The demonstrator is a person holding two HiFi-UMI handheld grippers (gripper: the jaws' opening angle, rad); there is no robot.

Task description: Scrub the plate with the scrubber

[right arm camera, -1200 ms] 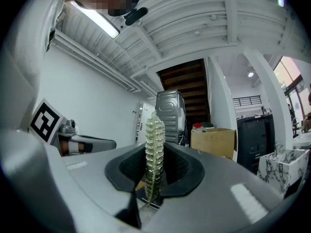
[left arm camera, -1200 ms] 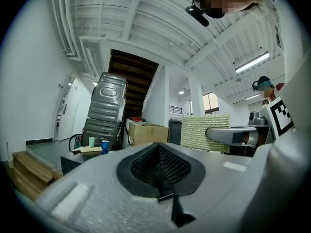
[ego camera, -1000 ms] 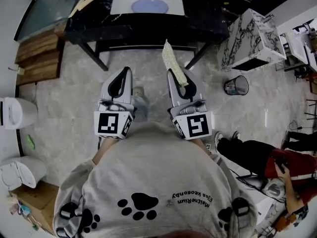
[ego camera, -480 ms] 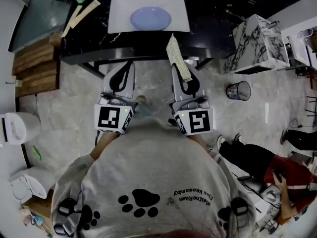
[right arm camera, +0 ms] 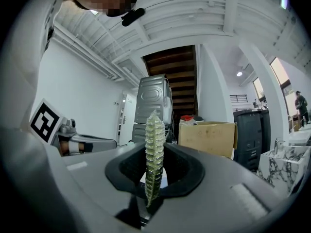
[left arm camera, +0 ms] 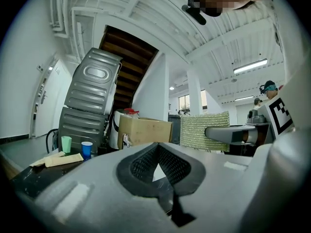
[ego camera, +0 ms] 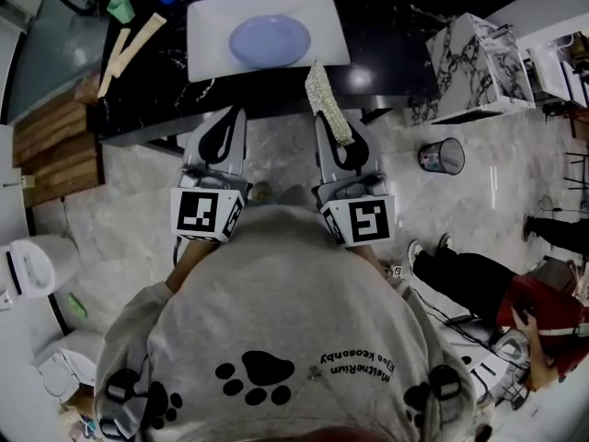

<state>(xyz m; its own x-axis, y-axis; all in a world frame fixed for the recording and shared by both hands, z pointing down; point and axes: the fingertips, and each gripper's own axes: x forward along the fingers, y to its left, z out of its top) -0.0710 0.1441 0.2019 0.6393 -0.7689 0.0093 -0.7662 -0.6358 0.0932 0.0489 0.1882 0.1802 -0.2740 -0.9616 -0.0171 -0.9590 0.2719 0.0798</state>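
Right gripper view has my right gripper (right arm camera: 154, 150) clamped on the scrubber (right arm camera: 154, 124) (edge-on, upright). My left gripper (left arm camera: 157, 146) is closed on nothing, with the plate (ego camera: 269, 40) just ahead.

So the left gripper (ego camera: 236, 114) and right gripper (ego camera: 324, 120) are held out side by side in the middle of the head view, tucked close to the chest. They're pointed toward the top of the frame, with the tips angled slightly in toward each other. The marker cubes (ego camera: 204, 215) are turned face up at the near ends. The left one's jaws are seen closed together with nothing between them. The right one's are clamped on the scrubber (ego camera: 329, 104), which is gripped edge-on and sticks out past the tips.
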